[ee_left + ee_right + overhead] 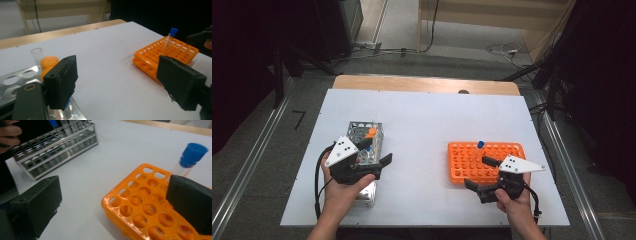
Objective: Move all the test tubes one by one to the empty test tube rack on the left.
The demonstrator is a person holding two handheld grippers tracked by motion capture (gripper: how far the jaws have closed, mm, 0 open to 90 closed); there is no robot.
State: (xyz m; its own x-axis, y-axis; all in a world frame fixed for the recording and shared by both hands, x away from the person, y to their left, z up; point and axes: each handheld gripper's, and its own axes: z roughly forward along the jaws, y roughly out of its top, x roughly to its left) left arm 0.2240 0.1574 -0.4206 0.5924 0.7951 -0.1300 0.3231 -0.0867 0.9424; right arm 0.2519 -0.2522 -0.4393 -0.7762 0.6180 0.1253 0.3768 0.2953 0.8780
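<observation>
Nearest you, your right gripper (484, 176) hovers at the near left corner of the orange rack (487, 162), its jaws spread wide apart with nothing between them. Your left gripper (374, 153) sits over the near end of the metal rack (366, 135), jaws likewise wide apart and empty; in the left gripper view its left-hand jaw stands just in front of that rack's orange-capped tubes (49, 62).

The thing to watch is the blue-capped tube (480, 145). It stands upright in a hole along the far edge of the orange rack, its long axis vertical, cap on top. From your right gripper it lies ahead, toward the far side of the surface (422, 120), and close; in the right gripper view the tube (186, 163) rises just behind the right-hand jaw, outside the gap rather than within it. From your left gripper the same tube (170, 40) is well apart, across the bare white surface. So the right hand is plainly the nearer one, and I judge that any grasp there calls for bringing the jaws forward to either side of the upright tube below its cap.

Farther off, more tubes stand in the far end of the metal rack (57, 147), a blue cap among them.
</observation>
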